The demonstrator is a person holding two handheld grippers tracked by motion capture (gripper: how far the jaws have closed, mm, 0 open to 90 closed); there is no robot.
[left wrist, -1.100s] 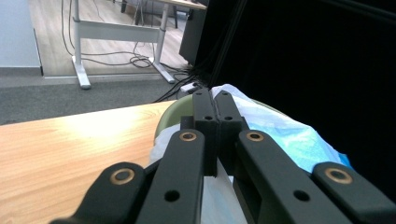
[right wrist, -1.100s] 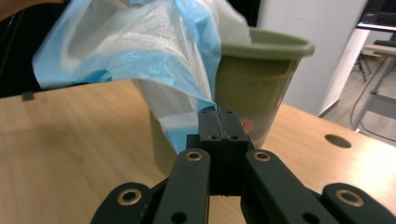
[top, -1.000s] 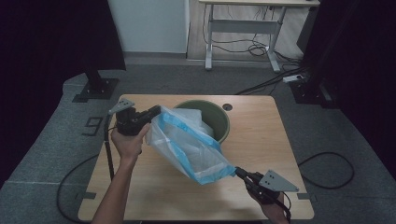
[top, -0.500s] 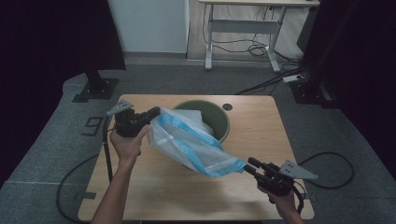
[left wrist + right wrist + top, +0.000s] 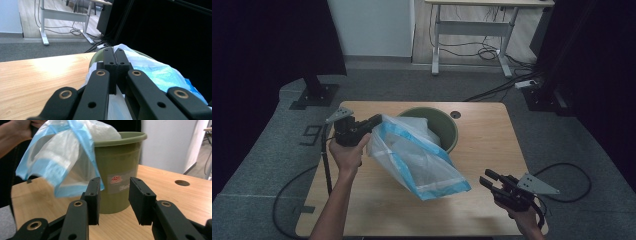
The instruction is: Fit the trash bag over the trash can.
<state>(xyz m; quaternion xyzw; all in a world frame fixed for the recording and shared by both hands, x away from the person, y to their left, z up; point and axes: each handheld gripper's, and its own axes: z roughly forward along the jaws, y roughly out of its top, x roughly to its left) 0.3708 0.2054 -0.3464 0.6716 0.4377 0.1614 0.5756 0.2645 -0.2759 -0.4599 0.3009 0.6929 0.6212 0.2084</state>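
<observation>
The left hand-held gripper (image 5: 374, 121) is clamped on the upper edge of the blue-trimmed plastic bag (image 5: 419, 160), which hangs slanting from the green bin (image 5: 451, 131) over the worktop (image 5: 484, 145), while the right hand-held gripper (image 5: 488, 179), jaws just parted and empty, sits apart

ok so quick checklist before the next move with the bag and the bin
1. Left tool shut on the bag: ok, its jaws are pressed together on the bag's edge.
2. Right tool free of the bag: ok, its jaws have just been opening, with nothing between them, and it sits apart from the bag.
3. Bag mouth spread open: not ok, held at one edge only, the far end hanging over the table.
4. Bin upright: ok.
5. Bag seated over the bin rim: not ok, most of it lies outside.
6. What the white stuff inside the bin is: cannot tell.
</observation>
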